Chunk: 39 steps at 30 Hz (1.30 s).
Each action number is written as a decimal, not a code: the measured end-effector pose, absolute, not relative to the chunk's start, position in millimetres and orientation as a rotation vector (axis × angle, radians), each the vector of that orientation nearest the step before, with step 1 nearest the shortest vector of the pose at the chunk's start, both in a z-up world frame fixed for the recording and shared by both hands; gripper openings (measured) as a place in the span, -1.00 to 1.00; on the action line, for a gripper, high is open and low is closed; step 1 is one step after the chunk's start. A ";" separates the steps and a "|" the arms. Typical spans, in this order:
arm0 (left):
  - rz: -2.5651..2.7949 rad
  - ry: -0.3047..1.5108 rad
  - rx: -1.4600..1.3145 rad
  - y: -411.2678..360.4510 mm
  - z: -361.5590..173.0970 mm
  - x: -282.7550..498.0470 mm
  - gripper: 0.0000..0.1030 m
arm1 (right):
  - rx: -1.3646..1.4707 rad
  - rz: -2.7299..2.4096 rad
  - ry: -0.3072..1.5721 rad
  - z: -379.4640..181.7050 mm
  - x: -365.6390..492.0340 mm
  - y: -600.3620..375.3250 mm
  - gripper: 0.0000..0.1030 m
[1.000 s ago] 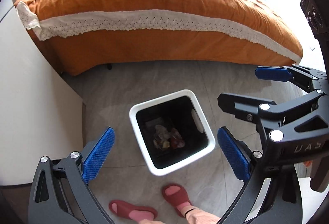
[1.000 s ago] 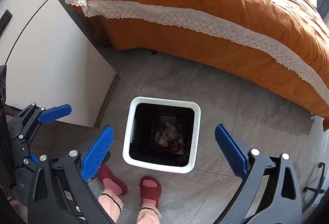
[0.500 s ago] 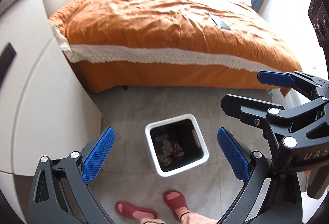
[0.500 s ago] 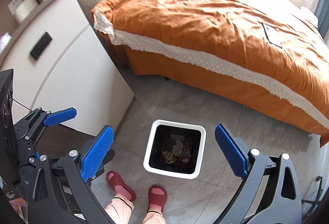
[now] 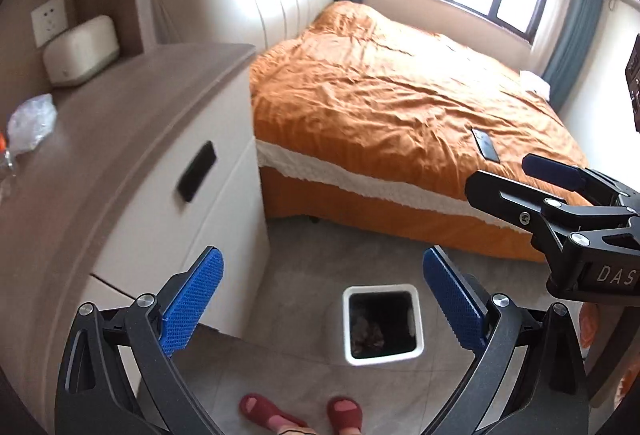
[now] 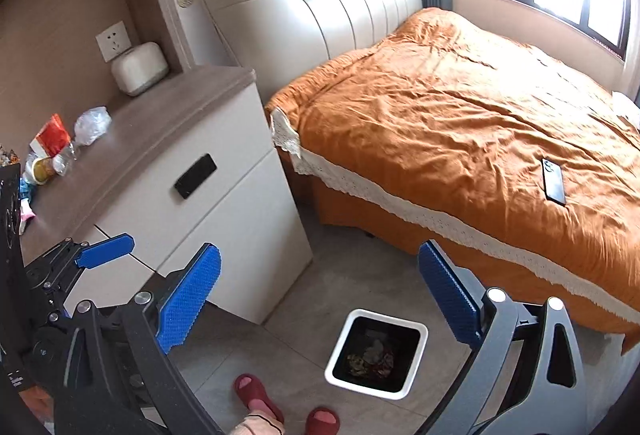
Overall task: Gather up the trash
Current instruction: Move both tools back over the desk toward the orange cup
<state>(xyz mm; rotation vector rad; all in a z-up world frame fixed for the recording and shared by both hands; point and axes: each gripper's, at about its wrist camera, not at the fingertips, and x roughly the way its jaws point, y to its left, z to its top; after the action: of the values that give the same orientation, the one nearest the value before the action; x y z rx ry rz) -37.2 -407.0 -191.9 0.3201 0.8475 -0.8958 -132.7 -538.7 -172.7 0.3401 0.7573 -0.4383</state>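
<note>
Fig. Both wrist views, tilted up from the floor. Over approx. the last second the cameras have swung from looking straight down into the trash bin [image 6: 376, 353] to taking in the room; the bin, which filled mid-frame, now sits small at the bottom, on the floor betw. the bed [image 6: 460, 123] and the bench [image 6: 152, 139].

Left hand-held gripper [image 5: 324, 303]: jaws wide apart, nothing betw. the blue pads. Right hand-held gripper [image 6: 320, 299]: likewise wide apart and empty. Each also shows at the edge of the other's view.

Bin: white rim, dark inside, w/ some crumpled waste already at the bottom. The person's red slippers [image 6: 256, 393] stand just beside it.

Remaining trash: a cluster on the bench top at far left of the right view, incl. a clear crumpled plastic bag [image 6: 92, 125], a red-and-white packet [image 6: 52, 139] and smaller items too small to tell. A phone [image 6: 554, 181] lies on the bed cover; prob. not trash.

Reading: w/ both grippers empty and raised away from the bin, a drop looks complete, and the next pick is likely from the bench cluster.
</note>
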 end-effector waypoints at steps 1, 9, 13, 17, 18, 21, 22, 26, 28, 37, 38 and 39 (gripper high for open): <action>-0.879 0.837 0.315 -402.8 -185.8 -32.5 0.91 | 0.331 -0.422 0.754 -166.8 -125.8 -534.5 0.91; -0.691 0.711 0.298 -344.3 -134.8 16.2 0.91 | 0.231 -0.253 0.699 -121.2 -59.2 -495.1 0.91; -0.597 0.680 0.290 -310.5 -119.1 44.5 0.90 | 0.181 -0.156 0.678 -104.8 -20.3 -469.3 0.91; -0.513 0.666 0.280 -278.1 -112.0 73.6 0.90 | 0.134 -0.068 0.673 -97.5 18.3 -444.5 0.91; -0.492 0.664 0.279 -269.0 -111.1 81.7 0.90 | 0.127 -0.053 0.673 -97.0 26.3 -439.7 0.91; -0.441 0.660 0.282 -245.6 -111.5 109.5 0.90 | 0.096 -0.010 0.684 -98.1 62.3 -424.0 0.91; -0.428 0.654 0.289 -238.7 -112.3 118.6 0.90 | 0.086 -0.001 0.690 -99.5 72.6 -420.7 0.91; -0.420 0.659 0.323 -223.0 -117.4 155.3 0.90 | 0.068 0.033 0.719 -111.2 117.2 -406.3 0.91; -0.432 0.663 0.337 -221.3 -121.2 170.5 0.90 | 0.064 0.040 0.732 -119.2 139.2 -398.6 0.91; -0.511 0.671 0.334 -217.6 -130.9 210.0 0.90 | 0.068 0.054 0.774 -142.4 194.1 -379.3 0.91; -0.525 0.675 0.334 -217.6 -132.0 213.2 0.90 | 0.065 0.053 0.777 -143.7 198.4 -378.0 0.91; -0.534 0.679 0.335 -217.7 -133.2 215.4 0.90 | 0.064 0.054 0.781 -145.3 202.8 -376.7 0.91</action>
<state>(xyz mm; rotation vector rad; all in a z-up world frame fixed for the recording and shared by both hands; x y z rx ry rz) 215.4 -217.7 -133.2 0.3353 0.6786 -0.5344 202.8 -376.7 -145.3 0.0641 0.7805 0.0535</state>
